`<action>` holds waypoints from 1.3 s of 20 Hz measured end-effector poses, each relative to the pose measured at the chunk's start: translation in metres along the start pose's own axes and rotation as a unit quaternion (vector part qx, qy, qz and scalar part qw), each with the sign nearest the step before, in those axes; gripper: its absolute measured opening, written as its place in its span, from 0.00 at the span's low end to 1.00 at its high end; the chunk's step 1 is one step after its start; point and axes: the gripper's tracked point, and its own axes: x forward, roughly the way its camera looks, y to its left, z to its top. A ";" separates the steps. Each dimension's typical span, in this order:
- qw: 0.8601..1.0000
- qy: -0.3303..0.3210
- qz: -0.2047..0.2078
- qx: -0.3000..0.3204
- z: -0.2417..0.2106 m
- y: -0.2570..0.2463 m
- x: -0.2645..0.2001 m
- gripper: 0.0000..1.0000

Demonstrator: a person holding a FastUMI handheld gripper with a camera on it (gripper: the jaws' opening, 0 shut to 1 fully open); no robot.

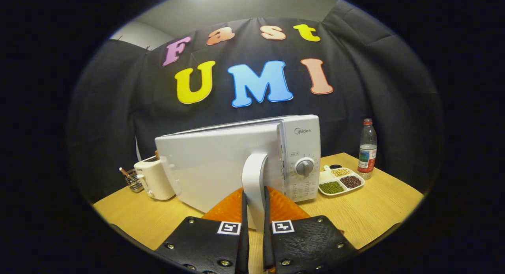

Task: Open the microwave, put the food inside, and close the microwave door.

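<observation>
White microwave (244, 155) mid-surface (378, 211), door (213, 167) swung partly open, our tongs (255, 211) clamped on its vertical handle (254, 183), toaster (153, 179) left of microwave, sectioned bean tray (340, 181) and water bottle (367, 148) right of it, we see no food inside from here.

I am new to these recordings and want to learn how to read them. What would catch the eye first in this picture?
First, the white microwave on the wooden table, its door swung partly open. The gripper is closed on the door handle, one finger on each side. Beside the microwave lies a divided dish of beans, a water bottle behind it, and on the other side a toaster.
</observation>
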 end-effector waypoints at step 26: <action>0.992 -0.079 0.066 -0.076 -0.056 0.277 -0.138 0.13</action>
